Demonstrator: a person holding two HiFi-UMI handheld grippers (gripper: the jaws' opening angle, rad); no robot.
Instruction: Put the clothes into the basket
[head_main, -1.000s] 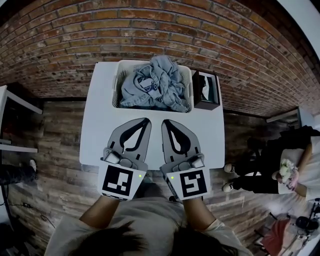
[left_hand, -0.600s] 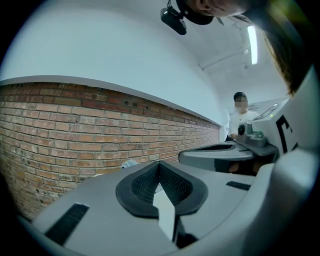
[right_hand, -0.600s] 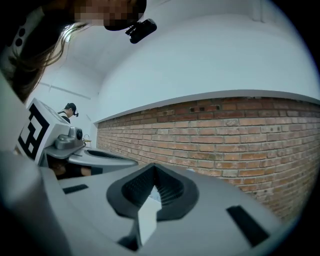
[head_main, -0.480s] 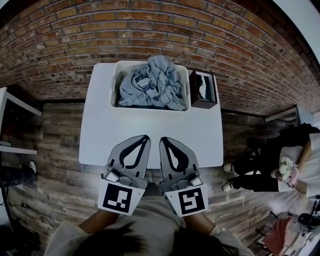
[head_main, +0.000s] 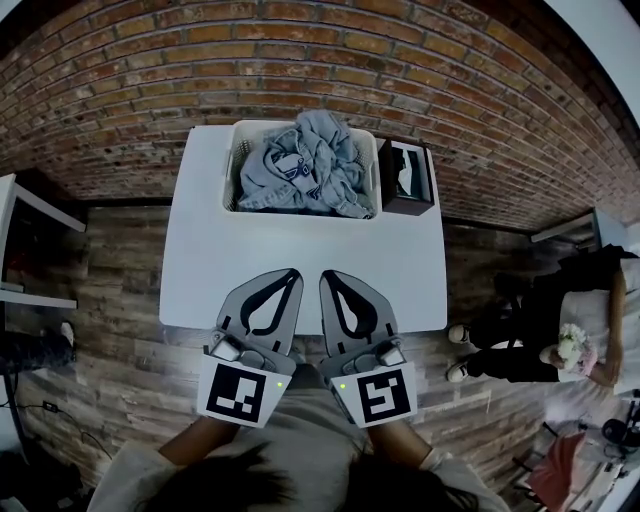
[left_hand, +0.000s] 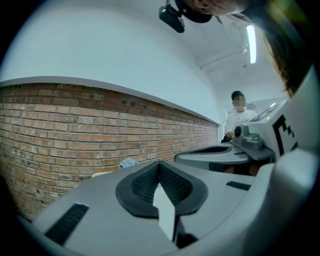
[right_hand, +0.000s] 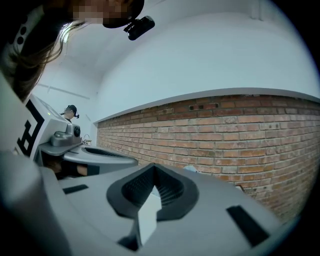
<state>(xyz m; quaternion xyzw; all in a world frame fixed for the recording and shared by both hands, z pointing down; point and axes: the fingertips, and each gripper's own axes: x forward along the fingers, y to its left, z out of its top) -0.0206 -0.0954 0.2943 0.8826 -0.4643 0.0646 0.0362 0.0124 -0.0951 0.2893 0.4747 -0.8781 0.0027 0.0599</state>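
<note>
The left tongs (head_main: 289, 278) are closed tight with nothing between them, tips just over the near edge of the white counter (head_main: 300, 245). Right beside them, nearly parallel, the right tongs (head_main: 330, 280) are likewise pressed together and empty. Well ahead of both pairs, at the counter's far edge by the brick wall (head_main: 300, 60), stands the white laundry basket (head_main: 231, 170), heaped with denim clothes (head_main: 305, 165) that rise above its rim. A dark box (head_main: 405, 180) sits just right of it. Far right of the tongs, a person (head_main: 560, 340) sits on the floor.
</note>
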